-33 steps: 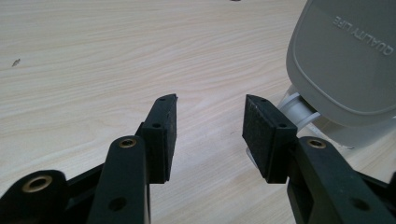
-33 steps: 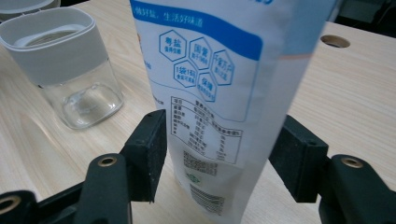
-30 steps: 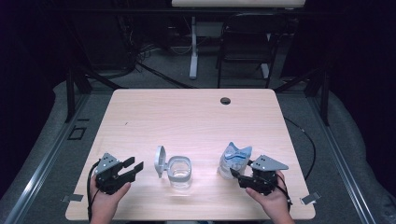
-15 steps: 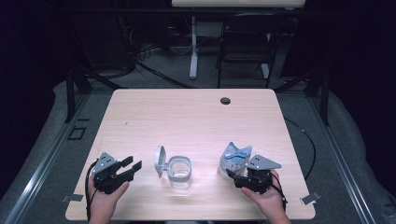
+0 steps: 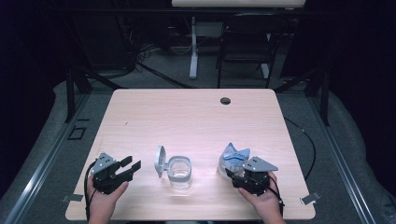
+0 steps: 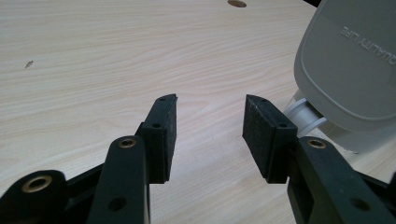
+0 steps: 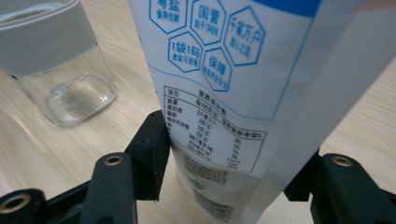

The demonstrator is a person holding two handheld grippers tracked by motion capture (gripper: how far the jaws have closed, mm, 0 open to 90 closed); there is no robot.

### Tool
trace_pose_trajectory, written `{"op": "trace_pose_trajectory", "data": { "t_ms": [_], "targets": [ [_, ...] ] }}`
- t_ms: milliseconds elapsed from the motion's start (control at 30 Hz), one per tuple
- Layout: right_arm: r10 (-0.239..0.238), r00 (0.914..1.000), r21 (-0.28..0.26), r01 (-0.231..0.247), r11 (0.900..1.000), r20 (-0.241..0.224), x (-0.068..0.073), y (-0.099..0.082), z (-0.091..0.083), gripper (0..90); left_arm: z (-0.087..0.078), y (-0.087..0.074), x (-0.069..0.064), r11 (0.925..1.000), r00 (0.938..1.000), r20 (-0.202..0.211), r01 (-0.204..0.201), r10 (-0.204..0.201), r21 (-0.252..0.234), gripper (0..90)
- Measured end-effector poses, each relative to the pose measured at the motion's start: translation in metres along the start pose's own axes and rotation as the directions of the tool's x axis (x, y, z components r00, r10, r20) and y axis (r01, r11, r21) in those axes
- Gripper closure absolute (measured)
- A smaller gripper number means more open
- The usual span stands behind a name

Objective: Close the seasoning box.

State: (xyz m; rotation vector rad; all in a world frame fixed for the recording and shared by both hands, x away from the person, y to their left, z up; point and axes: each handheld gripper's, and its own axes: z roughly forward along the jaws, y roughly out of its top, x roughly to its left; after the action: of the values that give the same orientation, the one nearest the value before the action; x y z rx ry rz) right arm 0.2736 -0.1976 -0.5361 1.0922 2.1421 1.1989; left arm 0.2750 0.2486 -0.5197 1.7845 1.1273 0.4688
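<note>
White pouch (image 7: 243,93) hides right hand-held gripper (image 7: 233,172) pads.

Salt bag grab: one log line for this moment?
left gripper: open, idle beside jar lid | right gripper: jaws just closing around salt bag, grip unconfirmed | jar: open on table

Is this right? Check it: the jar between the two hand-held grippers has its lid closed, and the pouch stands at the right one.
Not quite. The jar stands open, its hinged lid flipped up at its side, as the high view shows. The pouch does stand at the right hand-held gripper.
</note>
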Motion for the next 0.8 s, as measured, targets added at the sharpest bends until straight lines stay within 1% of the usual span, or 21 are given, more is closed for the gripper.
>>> {"op": "trace_pose_trajectory", "data": {
  "t_ms": [33, 100, 200, 233, 333, 433, 500, 567, 600, 633, 800],
  "targets": [
    [0.009, 1.0, 0.003, -0.009, 1.0, 0.003, 0.001, 0.0, 0.0, 45.1, 0.0, 0.0, 0.0, 1.0, 1.0, -0.001, 0.0, 0.0, 0.0, 55.3],
    [0.01, 0.9999, 0.006, -0.01, 0.9999, 0.01, 0.002, 0.0, -0.001, 45.6, 0.0, -0.001, 0.0, 1.0, 1.0, -0.001, 0.002, -0.002, -0.002, 55.3],
    [0.022, 0.9996, 0.009, -0.023, 0.9997, 0.017, 0.006, 0.001, -0.001, 47.1, 0.0, -0.001, 0.0, 1.0, 1.0, -0.002, 0.002, -0.002, -0.002, 55.3],
    [0.026, 0.9994, 0.018, -0.027, 0.9995, 0.023, 0.008, 0.002, -0.001, 47.7, 0.0, -0.001, 0.0, 1.0, 1.0, -0.001, 0.003, -0.003, -0.002, 55.3],
    [0.036, 0.999, 0.015, -0.037, 0.9992, 0.028, 0.011, 0.003, 0.0, 47.8, -0.001, -0.001, 0.0, 1.0, 1.0, 0.0, 0.001, -0.001, 0.0, 55.3],
    [0.032, 0.9993, 0.005, -0.032, 0.9995, 0.019, 0.012, 0.002, 0.0, 47.6, -0.001, -0.001, 0.0, 1.0, 1.0, 0.0, 0.002, -0.002, 0.006, 55.3],
    [0.03, 0.9993, -0.003, -0.03, 0.9996, 0.021, 0.012, 0.001, 0.0, 47.5, -0.001, -0.001, 0.0, 1.0, 1.0, 0.0, 0.002, -0.002, 0.005, 55.3],
    [0.013, 0.9999, -0.019, -0.013, 0.9997, 0.006, 0.01, -0.002, 0.0, 46.1, -0.001, -0.002, 0.0, 1.0, 1.0, -0.001, 0.006, -0.006, -0.005, 55.3],
    [0.013, 0.9999, -0.019, -0.013, 0.9997, 0.006, 0.01, -0.002, 0.0, 46.1, -0.001, -0.002, 0.0, 1.0, 1.0, -0.001, 0.006, -0.006, -0.005, 55.3],
    [0.001, 1.0, -0.026, -0.001, 0.9997, -0.002, 0.01, -0.005, 0.001, 44.3, -0.001, -0.002, 0.001, 1.0, 1.0, -0.001, 0.006, -0.006, -0.003, 55.3],
    [-0.008, 0.9998, -0.02, 0.008, 0.9998, -0.02, 0.006, -0.01, 0.006, 41.9, -0.002, -0.001, 0.0, 1.0, 1.0, -0.004, 0.007, -0.007, -0.006, 55.3]
  ]
}}
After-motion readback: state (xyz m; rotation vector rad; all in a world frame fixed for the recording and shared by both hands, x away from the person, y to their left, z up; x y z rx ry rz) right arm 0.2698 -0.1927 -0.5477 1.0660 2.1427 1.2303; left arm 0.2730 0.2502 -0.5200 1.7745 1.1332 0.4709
